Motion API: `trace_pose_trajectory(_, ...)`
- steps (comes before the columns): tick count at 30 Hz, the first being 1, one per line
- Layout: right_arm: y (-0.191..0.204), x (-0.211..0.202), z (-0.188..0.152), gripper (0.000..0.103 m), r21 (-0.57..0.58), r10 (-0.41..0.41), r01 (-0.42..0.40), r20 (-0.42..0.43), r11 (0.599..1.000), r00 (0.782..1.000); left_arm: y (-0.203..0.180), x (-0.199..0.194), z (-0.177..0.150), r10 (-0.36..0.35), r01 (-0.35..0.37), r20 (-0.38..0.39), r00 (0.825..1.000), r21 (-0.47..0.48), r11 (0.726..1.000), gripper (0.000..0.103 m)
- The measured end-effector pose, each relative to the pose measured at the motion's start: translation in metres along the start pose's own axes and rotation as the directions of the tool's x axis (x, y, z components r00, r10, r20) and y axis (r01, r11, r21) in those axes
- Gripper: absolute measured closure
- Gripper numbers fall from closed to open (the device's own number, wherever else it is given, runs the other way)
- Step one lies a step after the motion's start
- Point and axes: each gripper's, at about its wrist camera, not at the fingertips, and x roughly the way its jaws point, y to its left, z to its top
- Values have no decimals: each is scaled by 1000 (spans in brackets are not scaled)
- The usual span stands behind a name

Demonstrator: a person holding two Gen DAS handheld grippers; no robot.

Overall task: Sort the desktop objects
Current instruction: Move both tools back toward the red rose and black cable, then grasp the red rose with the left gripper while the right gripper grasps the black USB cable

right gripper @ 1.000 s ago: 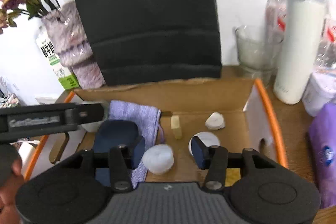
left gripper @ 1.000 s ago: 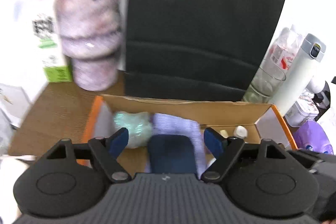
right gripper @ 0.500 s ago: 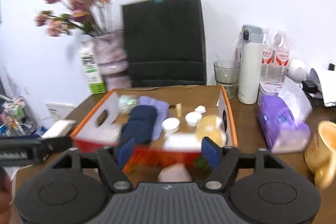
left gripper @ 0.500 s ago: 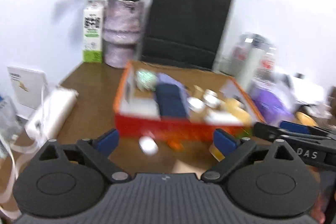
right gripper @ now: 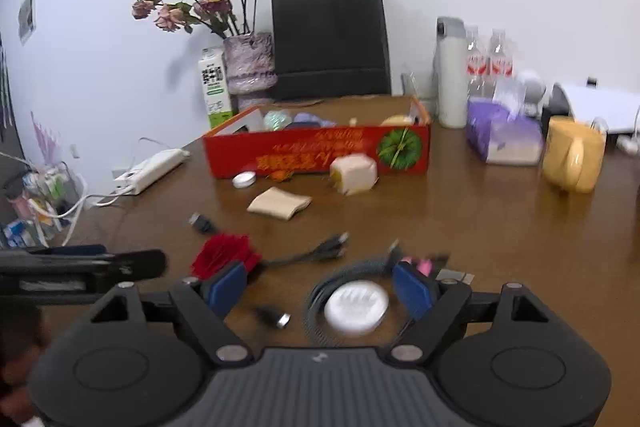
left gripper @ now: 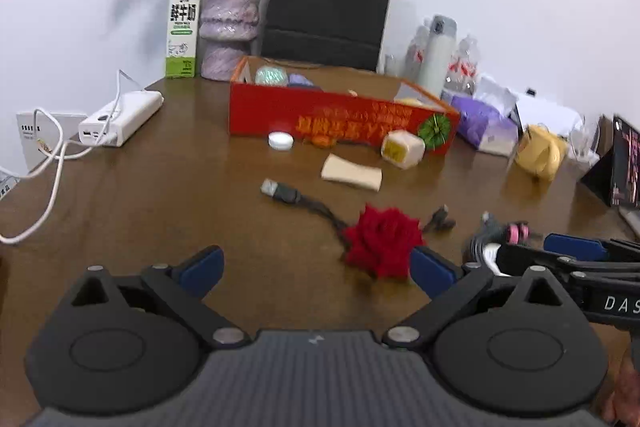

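Observation:
A red cardboard box with several items inside stands at the back of the brown desk. In front of it lie a white round lid, a beige pad, a pale cube, a USB cable and a red paper flower. My left gripper hovers open over bare wood, with the flower by its right finger. My right gripper is opening above a coiled cable with a white disc; its pads touch nothing.
A white power bank with a cable lies at the left. Along the wall stand a milk carton, a vase, a black bag and a thermos. At the right are a purple tissue pack and a yellow mug.
Both grippers have pulled back from above the box to the near part of the desk. The jaws of both stand wider, and loose items on the desk have come into view.

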Motion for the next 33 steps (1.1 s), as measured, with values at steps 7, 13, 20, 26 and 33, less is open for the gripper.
trace_pose_trajectory(7,18,2,-17,23,-58,-37,37,1,998,999,-5,3,-11,35,-36,9,999,51,998,1)
trace_pose_trajectory(13,9,-1,-19,23,0,-58,58,44,998,997,-11,3,-15,30,-33,29,999,104,994,1)
trace_pose_trajectory(20,4,-6,-20,24,22,-47,45,96,999,994,-28,14,-8,-26,16,47,999,188,982,2)
trace_pose_trajectory(26,-6,-9,-19,25,82,-32,22,113,996,993,-38,61,18,-123,132,-66,990,158,979,51)
trace_pose_trajectory(33,-7,-3,-11,25,75,5,-11,71,997,997,19,22,36,-285,284,13,958,-143,948,68)
